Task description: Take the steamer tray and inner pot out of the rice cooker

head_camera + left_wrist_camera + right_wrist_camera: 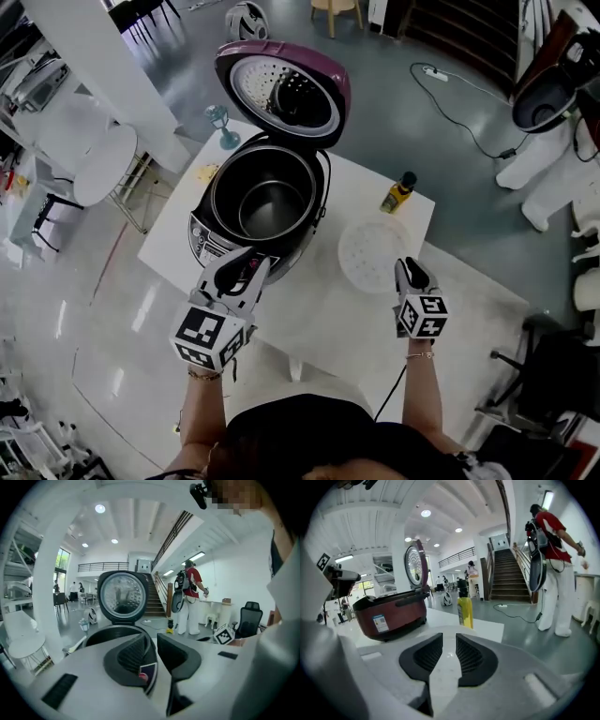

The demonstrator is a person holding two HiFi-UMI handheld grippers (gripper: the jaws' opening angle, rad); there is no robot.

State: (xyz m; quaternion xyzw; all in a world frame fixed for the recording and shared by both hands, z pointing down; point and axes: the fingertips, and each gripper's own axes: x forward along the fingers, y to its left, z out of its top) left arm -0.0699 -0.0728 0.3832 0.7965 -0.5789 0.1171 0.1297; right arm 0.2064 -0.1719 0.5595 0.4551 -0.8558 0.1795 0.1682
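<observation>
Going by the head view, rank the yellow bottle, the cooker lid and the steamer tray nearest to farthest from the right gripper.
1. steamer tray, just beyond the right gripper.
2. yellow bottle, past the tray.
3. cooker lid, raised, far left.

Left gripper (241, 269), right gripper (412, 267): jaws narrowly apart, empty.

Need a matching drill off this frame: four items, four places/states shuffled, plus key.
1 lid
2 inner pot
3 steamer tray
4 yellow bottle

A lying flat on the table, right of the cooker
B swung up, open
C upright near the table's far edge
D seated in the cooker

Pairs: 1-B, 2-D, 3-A, 4-C
</observation>
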